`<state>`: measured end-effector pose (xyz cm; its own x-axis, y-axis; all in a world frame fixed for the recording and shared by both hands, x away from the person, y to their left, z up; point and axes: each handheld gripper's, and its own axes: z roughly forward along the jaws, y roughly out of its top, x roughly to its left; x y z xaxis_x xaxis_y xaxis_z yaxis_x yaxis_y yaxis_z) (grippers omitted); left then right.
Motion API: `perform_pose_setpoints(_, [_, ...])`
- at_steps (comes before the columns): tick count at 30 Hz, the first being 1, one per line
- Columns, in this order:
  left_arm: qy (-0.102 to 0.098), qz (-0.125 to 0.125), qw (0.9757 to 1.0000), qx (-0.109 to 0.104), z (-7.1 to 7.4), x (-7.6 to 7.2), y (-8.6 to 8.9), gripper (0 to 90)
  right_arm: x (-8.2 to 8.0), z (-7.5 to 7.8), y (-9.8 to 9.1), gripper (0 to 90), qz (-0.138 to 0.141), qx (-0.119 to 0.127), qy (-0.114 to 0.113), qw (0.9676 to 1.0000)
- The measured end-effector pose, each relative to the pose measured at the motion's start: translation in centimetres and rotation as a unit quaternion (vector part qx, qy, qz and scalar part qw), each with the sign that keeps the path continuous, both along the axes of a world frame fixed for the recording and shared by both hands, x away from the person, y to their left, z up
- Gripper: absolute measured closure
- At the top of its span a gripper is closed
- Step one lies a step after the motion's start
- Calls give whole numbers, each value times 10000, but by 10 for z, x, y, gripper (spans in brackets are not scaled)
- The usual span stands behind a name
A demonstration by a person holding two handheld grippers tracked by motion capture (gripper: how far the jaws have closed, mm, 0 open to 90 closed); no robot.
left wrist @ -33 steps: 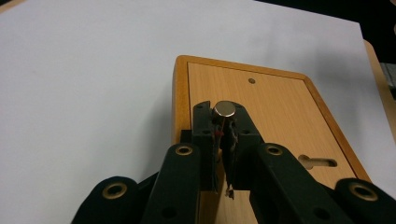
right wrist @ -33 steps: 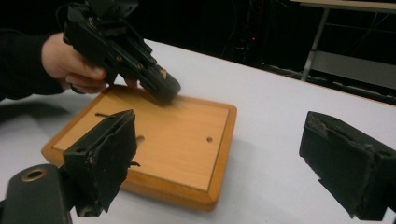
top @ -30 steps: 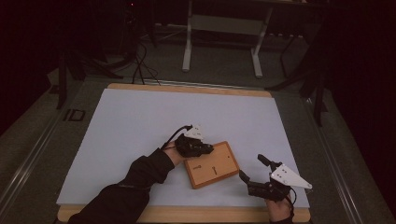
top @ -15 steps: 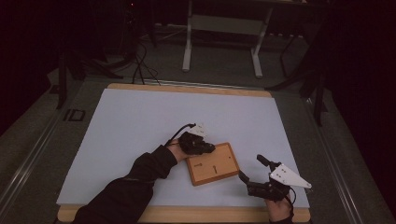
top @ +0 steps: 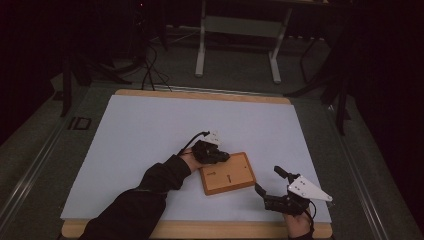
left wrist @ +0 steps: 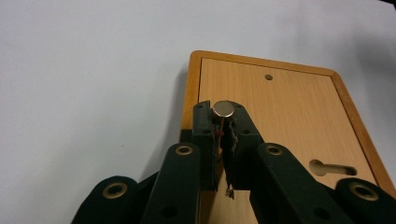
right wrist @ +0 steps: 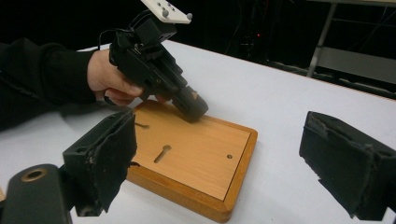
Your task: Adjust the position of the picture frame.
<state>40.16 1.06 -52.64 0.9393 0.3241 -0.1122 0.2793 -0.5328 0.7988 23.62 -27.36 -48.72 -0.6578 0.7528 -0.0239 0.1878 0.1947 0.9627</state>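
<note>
Left gripper [left wrist: 223,122] had its jaws pinched tight on a small metal disc [left wrist: 223,108] and had dipped toward the wooden plaque [top: 227,173] at lower centre of the bench [top: 150,130], probably placing it, while right gripper [top: 270,188] waited wide open, empty.

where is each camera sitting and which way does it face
High view: above the person's side of the table, facing forward and down; both forearms enter from below, left tongs on the wooden board, right tongs beside it.
Left gripper view: on the left tongs, looking along its jaws, shut on a small metal disc over the board.
Right gripper view: on the right tongs, open, facing the board and the left hand.
All three share the board.
</note>
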Motion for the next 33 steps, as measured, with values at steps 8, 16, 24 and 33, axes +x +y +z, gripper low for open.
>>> perform_pose_setpoints(8, [-3, 177, 9997, -169, 13, -7, 10, 726, 0, 0, 1, 106, 10, -2, 18, 10000])
perform_pose_setpoints(16, [-167, 332, 9993, -92, 27, -25, 25, 719, 0, 0, 1, 106, -2, -12, 8, 10000])
perform_pose_setpoints(24, [18, 270, 9995, -159, 31, -57, 39, 737, 1, 0, 2, 106, -6, -11, 19, 10000])
perform_pose_setpoints(33, [207, -31, 9997, -115, 25, -94, 32, 815, 1, -1, 3, 106, 22, -34, 37, 10000])
